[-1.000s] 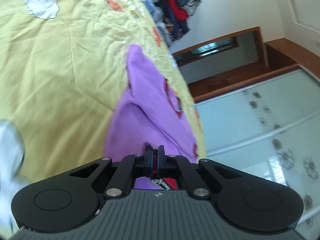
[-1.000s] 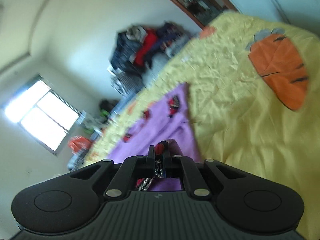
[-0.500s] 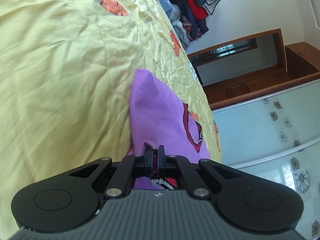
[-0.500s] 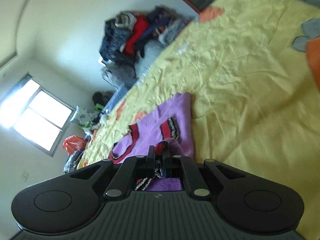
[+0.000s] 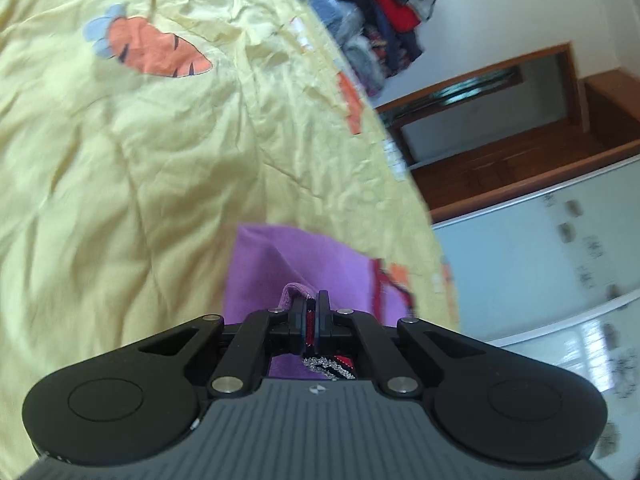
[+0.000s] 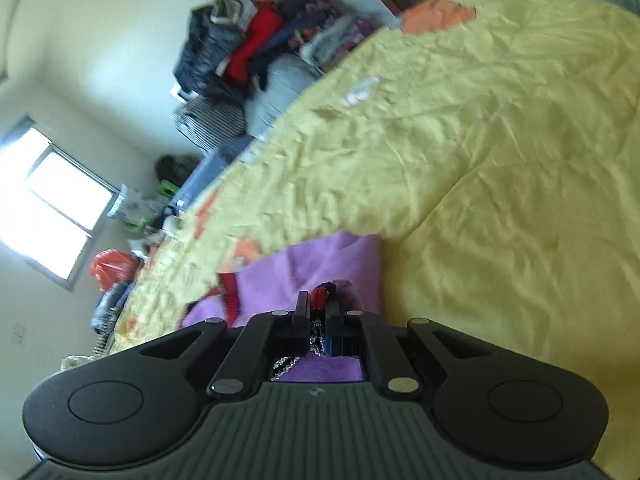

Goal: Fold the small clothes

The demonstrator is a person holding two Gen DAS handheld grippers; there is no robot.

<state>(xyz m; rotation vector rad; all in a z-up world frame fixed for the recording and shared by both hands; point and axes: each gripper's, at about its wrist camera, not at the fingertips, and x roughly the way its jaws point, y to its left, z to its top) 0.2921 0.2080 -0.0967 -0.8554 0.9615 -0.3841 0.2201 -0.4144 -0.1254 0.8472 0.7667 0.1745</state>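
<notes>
A small purple garment (image 5: 304,264) with red and black-white trim lies on the yellow bedspread (image 5: 120,168). My left gripper (image 5: 311,312) is shut on a trimmed edge of it, with cloth bunched between the fingers. In the right wrist view the same purple garment (image 6: 320,260) spreads away ahead, and my right gripper (image 6: 318,312) is shut on another trimmed edge. Only a short stretch of the garment shows beyond each gripper; the rest is hidden under the gripper bodies.
The yellow bedspread (image 6: 480,140) has orange carrot patches (image 5: 156,50). A heap of clothes (image 6: 256,44) is piled at the far end of the bed. A wooden-framed wardrobe with glass doors (image 5: 540,200) stands beside the bed. A window (image 6: 52,200) and clutter are at the left.
Both grippers have moved forward over the bed with the garment held. Less purple cloth now shows ahead of each gripper, and the far clothes heap looks closer.
</notes>
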